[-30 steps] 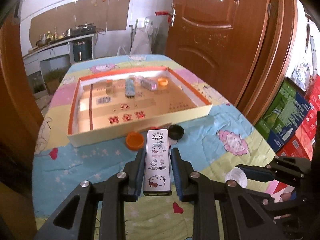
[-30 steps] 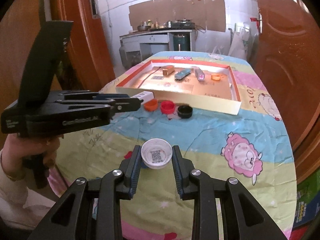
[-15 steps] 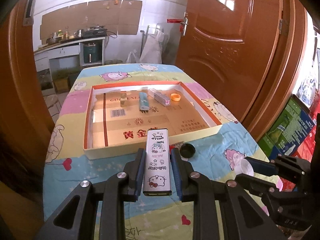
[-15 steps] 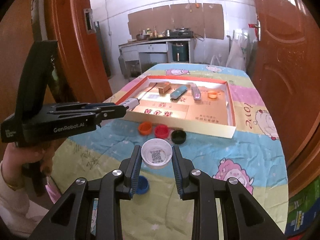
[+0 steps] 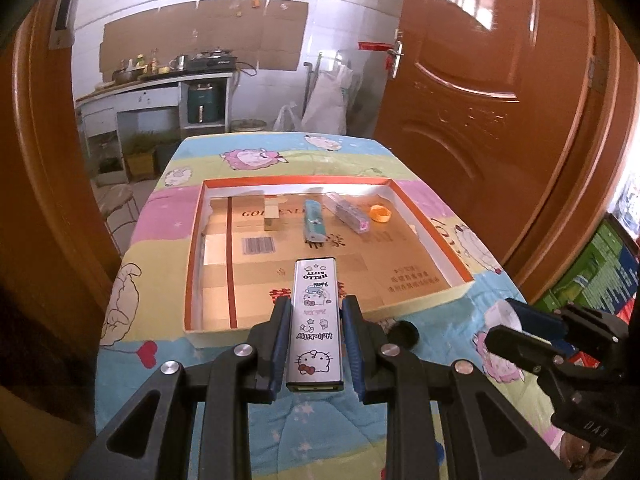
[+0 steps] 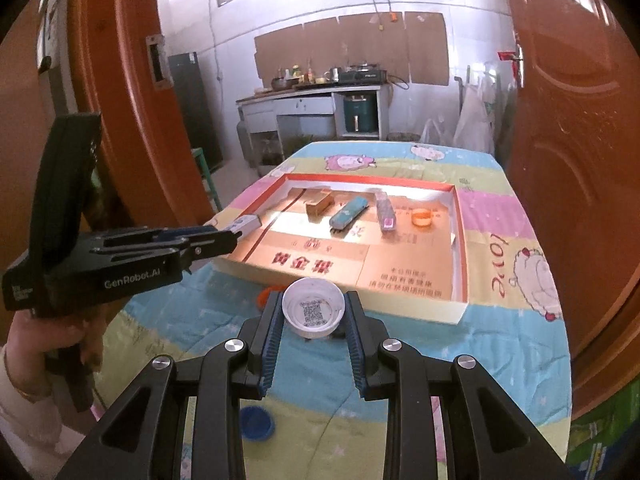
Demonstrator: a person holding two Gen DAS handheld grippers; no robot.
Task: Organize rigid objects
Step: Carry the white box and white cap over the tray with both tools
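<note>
My left gripper (image 5: 316, 312) is shut on a white Hello Kitty box (image 5: 316, 320), held above the near edge of the shallow cardboard tray (image 5: 424, 304). My right gripper (image 6: 313, 308) is shut on a white bottle cap (image 6: 313, 312) with a QR code inside, held above the tablecloth short of the tray (image 6: 412, 304). In the tray lie a small brown box (image 6: 320, 205), a teal box (image 6: 349, 212), a clear pink-ended box (image 6: 385, 210) and an orange cap (image 6: 422, 217). The left gripper (image 6: 236, 234) also shows in the right wrist view.
On the cartoon tablecloth lie a black cap (image 5: 404, 334), a blue cap (image 6: 256, 422) and an orange cap (image 6: 266, 294), part hidden. Wooden doors (image 5: 500, 92) stand at both sides. Cartons (image 5: 592, 264) are stacked on the floor at the right.
Both grippers have risen and moved forward toward the tray with their loads. The Hello Kitty box now hangs over the tray's near edge.
</note>
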